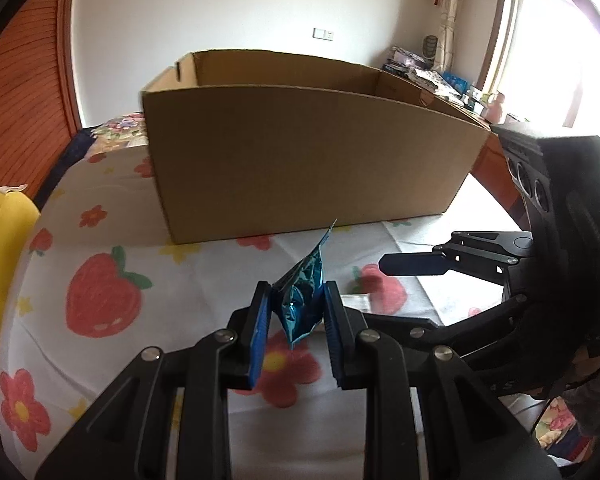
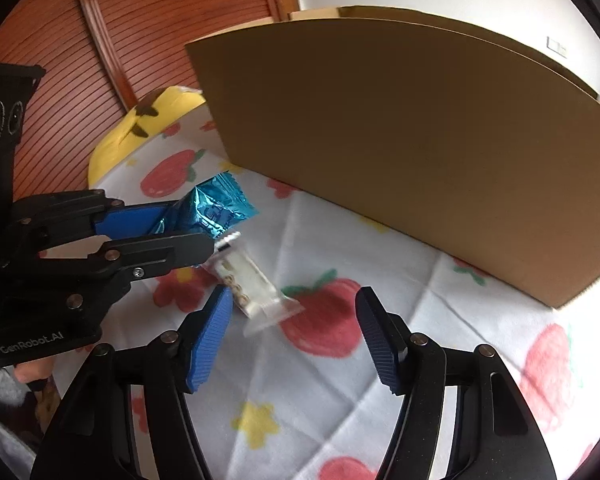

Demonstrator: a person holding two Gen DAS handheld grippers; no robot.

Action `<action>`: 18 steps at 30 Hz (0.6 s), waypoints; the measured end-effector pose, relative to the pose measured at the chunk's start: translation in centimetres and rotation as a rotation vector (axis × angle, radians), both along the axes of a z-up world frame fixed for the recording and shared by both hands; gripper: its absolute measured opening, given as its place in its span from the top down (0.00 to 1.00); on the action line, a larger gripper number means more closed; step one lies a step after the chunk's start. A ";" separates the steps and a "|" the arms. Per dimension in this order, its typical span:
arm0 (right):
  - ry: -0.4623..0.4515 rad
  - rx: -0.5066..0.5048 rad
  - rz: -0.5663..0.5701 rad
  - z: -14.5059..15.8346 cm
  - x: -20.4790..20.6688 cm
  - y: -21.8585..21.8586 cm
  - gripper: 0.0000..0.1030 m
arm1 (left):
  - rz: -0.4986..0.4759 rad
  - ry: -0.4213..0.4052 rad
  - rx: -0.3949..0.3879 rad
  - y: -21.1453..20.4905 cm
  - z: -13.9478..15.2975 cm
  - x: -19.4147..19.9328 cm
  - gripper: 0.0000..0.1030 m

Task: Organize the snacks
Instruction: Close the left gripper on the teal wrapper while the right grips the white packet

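Observation:
My left gripper point(image 1: 296, 300) is shut on a shiny blue snack packet point(image 1: 302, 300) and holds it a little above the bed, in front of the open cardboard box point(image 1: 300, 152). In the right wrist view the left gripper point(image 2: 188, 226) pinches the same blue packet point(image 2: 220, 206). My right gripper point(image 2: 294, 312) is open, hovering just over a clear white snack packet point(image 2: 248, 280) that lies on the sheet. The right gripper also shows in the left wrist view point(image 1: 412, 264), to the right of the blue packet.
The bed has a white sheet with strawberry and flower prints point(image 1: 100, 292). A yellow plush pillow point(image 2: 156, 120) lies at the bed's left edge by a wooden slatted door point(image 2: 140, 20). A cluttered desk point(image 1: 440, 76) stands behind the box near the window.

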State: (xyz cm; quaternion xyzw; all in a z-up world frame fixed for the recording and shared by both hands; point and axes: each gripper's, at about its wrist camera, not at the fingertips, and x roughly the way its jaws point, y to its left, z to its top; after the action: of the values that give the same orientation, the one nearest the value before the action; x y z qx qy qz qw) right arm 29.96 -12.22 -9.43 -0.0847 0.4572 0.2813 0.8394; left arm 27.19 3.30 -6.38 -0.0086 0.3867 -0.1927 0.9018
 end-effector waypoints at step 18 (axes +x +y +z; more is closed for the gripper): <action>-0.027 -0.094 0.079 -0.6 -0.1 2.4 0.62 | 0.062 -0.002 0.002 2.1 -0.3 -0.3 0.77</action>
State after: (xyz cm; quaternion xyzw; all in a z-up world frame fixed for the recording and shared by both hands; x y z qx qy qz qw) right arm 29.91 -9.80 -10.06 -0.1457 0.4551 0.2910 0.8288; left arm 26.89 5.42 -6.64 -0.0193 0.3857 -0.1644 0.9077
